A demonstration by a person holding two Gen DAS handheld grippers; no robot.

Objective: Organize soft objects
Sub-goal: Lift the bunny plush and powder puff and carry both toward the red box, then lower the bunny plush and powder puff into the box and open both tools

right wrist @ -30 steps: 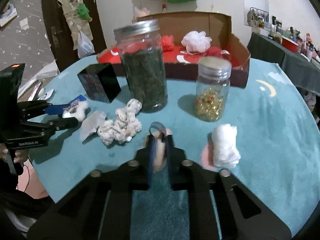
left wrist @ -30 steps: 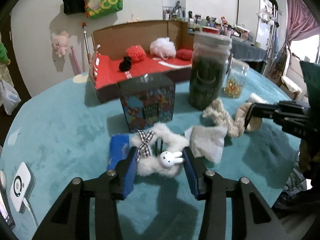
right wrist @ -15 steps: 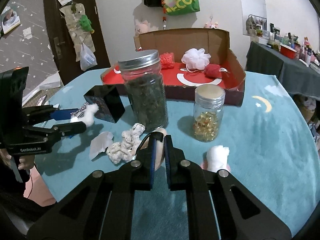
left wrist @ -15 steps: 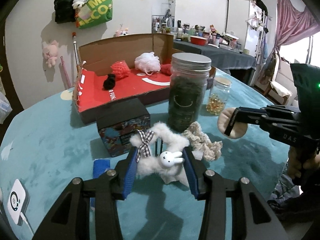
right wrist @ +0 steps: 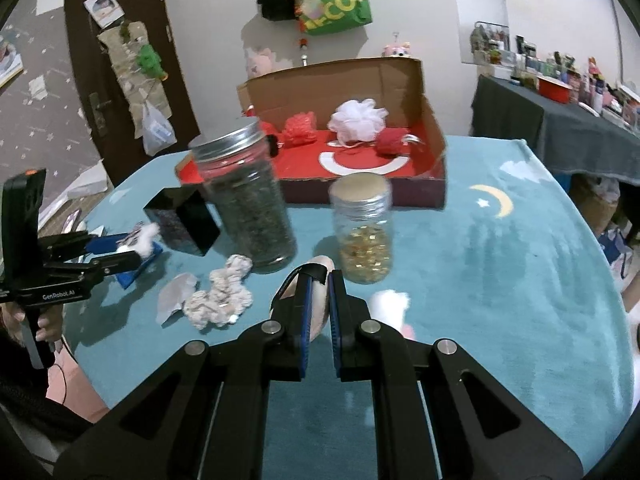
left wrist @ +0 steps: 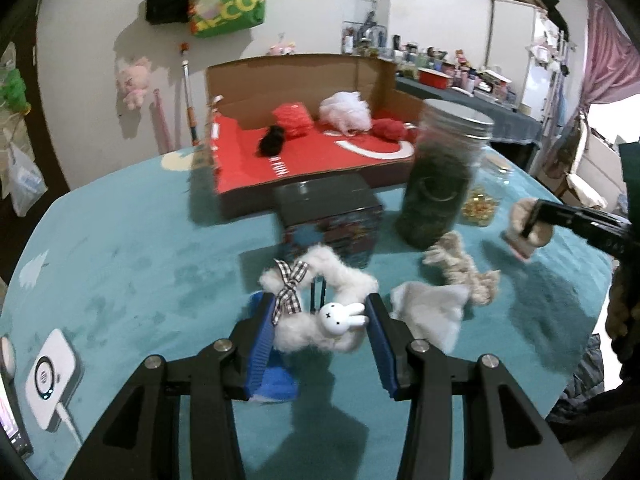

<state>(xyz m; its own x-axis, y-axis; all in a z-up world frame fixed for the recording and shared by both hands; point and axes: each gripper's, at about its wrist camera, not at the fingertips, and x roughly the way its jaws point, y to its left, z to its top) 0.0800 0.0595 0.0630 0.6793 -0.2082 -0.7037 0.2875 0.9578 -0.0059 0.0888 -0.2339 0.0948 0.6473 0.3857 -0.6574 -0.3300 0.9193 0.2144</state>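
Observation:
My left gripper (left wrist: pixel 320 312) is shut on a white fluffy scrunchie (left wrist: pixel 316 332) with a checked bow and a small rabbit head, held just above the teal table. The right wrist view shows the same left gripper (right wrist: pixel 132 246) at the far left. My right gripper (right wrist: pixel 322 280) is shut on a beige powder puff (right wrist: pixel 324 264), lifted off the table. In the left wrist view the right gripper (left wrist: pixel 526 220) and its puff (left wrist: pixel 518 212) hang at the right. An open cardboard box (left wrist: pixel 300 160) with a red floor stands behind, holding red scrunchies, a white mesh ball and a black item.
A tall dark-filled jar (right wrist: pixel 248 208), a small jar of golden pieces (right wrist: pixel 364 236) and a black box (left wrist: pixel 328 216) stand before the cardboard box. A cream rope scrunchie (left wrist: pixel 460 268), a white cloth (left wrist: pixel 432 312), a blue item (left wrist: pixel 276 384) and a white fluffy wad (right wrist: pixel 390 304) lie on the table.
Both grippers have risen a little with what they hold. The puff has come up off the table, and the jars now sit lower in the right wrist view.

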